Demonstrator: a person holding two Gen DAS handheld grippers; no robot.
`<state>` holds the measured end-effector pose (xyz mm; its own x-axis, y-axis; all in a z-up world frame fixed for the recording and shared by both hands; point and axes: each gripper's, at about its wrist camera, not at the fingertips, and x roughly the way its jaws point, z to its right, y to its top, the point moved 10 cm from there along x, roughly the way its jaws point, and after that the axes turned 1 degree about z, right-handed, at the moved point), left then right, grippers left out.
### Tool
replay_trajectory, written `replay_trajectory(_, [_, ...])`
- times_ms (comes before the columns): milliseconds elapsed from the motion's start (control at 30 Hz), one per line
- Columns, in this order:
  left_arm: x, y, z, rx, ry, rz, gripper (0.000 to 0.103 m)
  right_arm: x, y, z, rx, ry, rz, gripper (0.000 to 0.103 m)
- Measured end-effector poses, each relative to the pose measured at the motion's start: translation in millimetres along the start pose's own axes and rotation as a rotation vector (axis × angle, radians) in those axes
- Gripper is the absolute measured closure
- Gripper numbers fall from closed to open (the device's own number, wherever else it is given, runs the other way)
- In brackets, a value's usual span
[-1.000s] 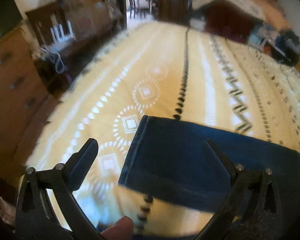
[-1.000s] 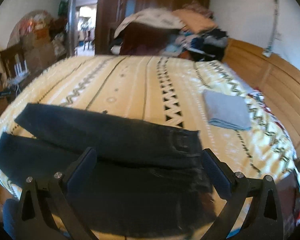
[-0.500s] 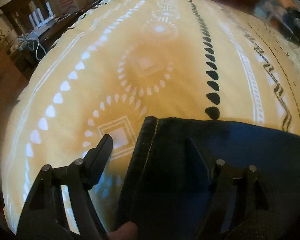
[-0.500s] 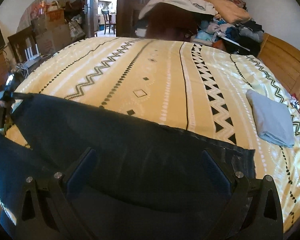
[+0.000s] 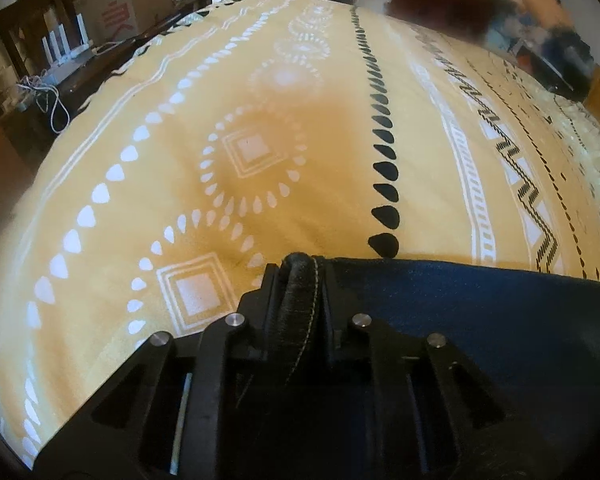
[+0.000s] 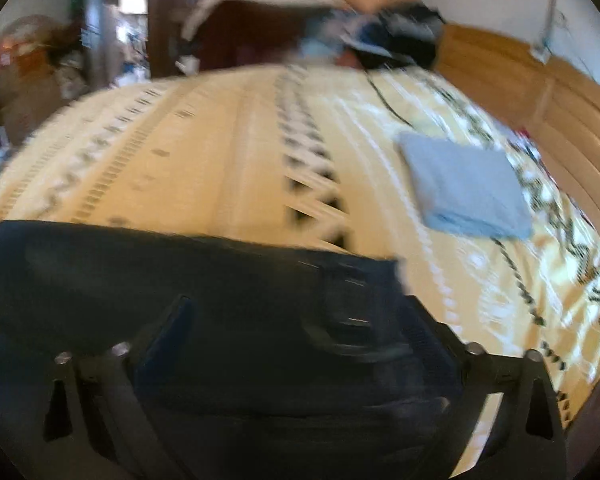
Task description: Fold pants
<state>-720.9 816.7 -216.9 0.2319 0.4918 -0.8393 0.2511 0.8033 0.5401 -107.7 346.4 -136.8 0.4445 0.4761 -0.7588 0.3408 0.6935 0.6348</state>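
Dark blue jeans [image 5: 480,320] lie on a yellow patterned bedspread [image 5: 260,152]. In the left wrist view my left gripper [image 5: 298,280] is shut on the stitched hem of a jeans leg, which stands pinched between the two fingers. In the right wrist view, which is motion-blurred, the jeans [image 6: 180,280] stretch across the near side of the bed with the waistband at the right. My right gripper [image 6: 296,320] is open, its fingers spread wide over the waist end of the jeans.
A folded light grey cloth [image 6: 464,188] lies on the bed at the right, near the wooden bed frame [image 6: 540,92]. A pile of clothes [image 6: 320,8] sits beyond the far edge. Cardboard boxes and furniture [image 5: 80,20] stand at the left.
My left gripper has closed on the leg hem; it was open around it before. My right gripper has moved, so its view is blurred, and stays open over the waist.
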Motion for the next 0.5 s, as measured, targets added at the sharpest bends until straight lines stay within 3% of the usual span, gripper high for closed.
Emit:
replay_trajectory(67, [1,6,6,-0.007,0.011,0.008,0.085,34,-7,43,0.024,-0.014,-0.085,0.027])
replay_trajectory(100, [1,6,7,-0.008,0.013,0.01,0.085,47,-9,57,0.04,-0.009,-0.116,0.03])
replay_trajectory(267, [2,10,8,-0.026,0.023,0.011,0.085,102,-4,76,0.07,0.114,-0.194,0.031])
replay_trajectory(400, [7,9,11,-0.025,0.037,0.005,0.085,144,12,71,0.034,0.13,-0.238,0.03])
replay_trajectory(500, [8,7,11,-0.032,0.039,0.01,0.085,171,5,59,0.028,0.149,-0.312,0.028])
